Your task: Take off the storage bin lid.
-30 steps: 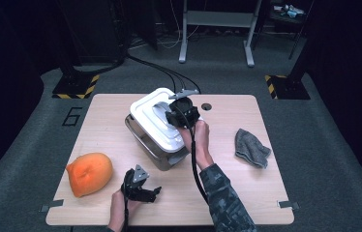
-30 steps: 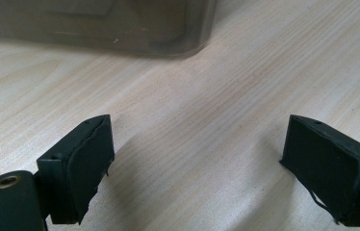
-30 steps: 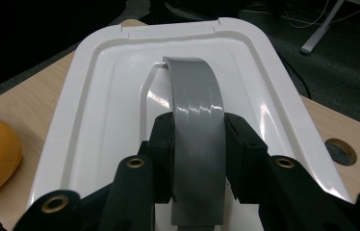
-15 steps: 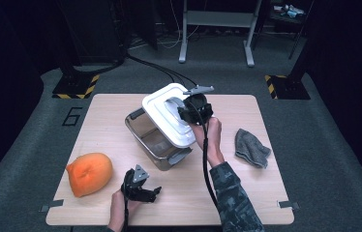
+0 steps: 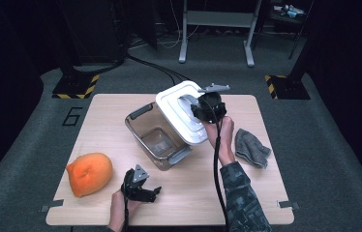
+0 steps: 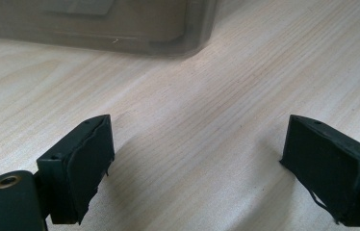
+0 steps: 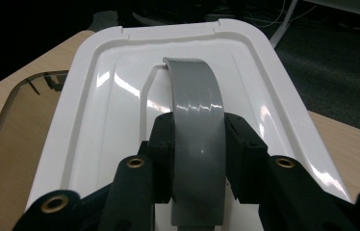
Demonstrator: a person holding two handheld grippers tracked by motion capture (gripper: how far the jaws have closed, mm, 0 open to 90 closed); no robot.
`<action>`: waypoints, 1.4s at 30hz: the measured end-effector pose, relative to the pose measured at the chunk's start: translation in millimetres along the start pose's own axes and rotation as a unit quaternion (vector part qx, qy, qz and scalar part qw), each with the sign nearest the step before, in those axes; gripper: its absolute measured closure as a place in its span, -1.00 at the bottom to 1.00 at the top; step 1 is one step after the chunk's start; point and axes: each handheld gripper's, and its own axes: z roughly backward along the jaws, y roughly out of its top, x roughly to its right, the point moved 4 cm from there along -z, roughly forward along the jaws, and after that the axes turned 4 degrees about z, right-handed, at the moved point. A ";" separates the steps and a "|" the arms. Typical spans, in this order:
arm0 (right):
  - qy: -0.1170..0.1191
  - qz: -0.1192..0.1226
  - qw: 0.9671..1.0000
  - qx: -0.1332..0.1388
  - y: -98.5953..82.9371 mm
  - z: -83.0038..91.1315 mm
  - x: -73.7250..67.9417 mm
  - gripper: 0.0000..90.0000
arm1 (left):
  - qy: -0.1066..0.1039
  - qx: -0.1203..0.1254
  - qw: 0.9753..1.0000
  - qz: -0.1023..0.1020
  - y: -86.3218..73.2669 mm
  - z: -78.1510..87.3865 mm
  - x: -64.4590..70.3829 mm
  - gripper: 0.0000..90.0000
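1. Pale wood grain runs across the bench (image 5: 121,108), and at its near edge the left gripper (image 5: 143,191) rests low over the surface, held in a hand.
2. In the left gripper view its two black jaws stand wide apart with bare wood between them; nothing is held.
3. An orange soft lump (image 5: 89,173) lies on the bench just to the left of that gripper, near the front left corner.
4. Farther in, toward the middle of the bench, sits a clear plastic bin (image 5: 155,137) with grey latches; its near wall shows at the top of the left gripper view (image 6: 120,29).
5. The bin's mouth is open on its left side, and its inside shows through.
6. The white lid (image 5: 181,116) is lifted off and tilted, over the bin's right rim and shifted to the right of it.
7. The right gripper (image 5: 207,107) holds the lid by its grey handle (image 7: 197,139); in the right gripper view both jaws press against the sides of that arched strap.
8. A camouflage sleeve and a black cable lead from the near edge up to this gripper.
9. A crumpled grey cloth (image 5: 250,149) lies to the right of the forearm, apart from the bin.
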 end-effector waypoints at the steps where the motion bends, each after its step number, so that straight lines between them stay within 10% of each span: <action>1: -0.001 0.001 1.000 0.000 -0.8 0.4 2.9 0.48 | 0.000 0.000 1.000 0.000 0.0 0.0 0.0 -0.77; 21: -0.039 -0.035 0.999 -0.008 -24.2 -6.1 52.4 0.48 | -0.003 -0.003 1.000 0.000 0.0 0.4 -0.1 -0.77; 42: -0.064 -0.068 0.995 -0.044 -56.8 -46.6 73.3 0.48 | 0.000 0.001 1.000 0.000 0.2 -0.1 -0.3 -0.77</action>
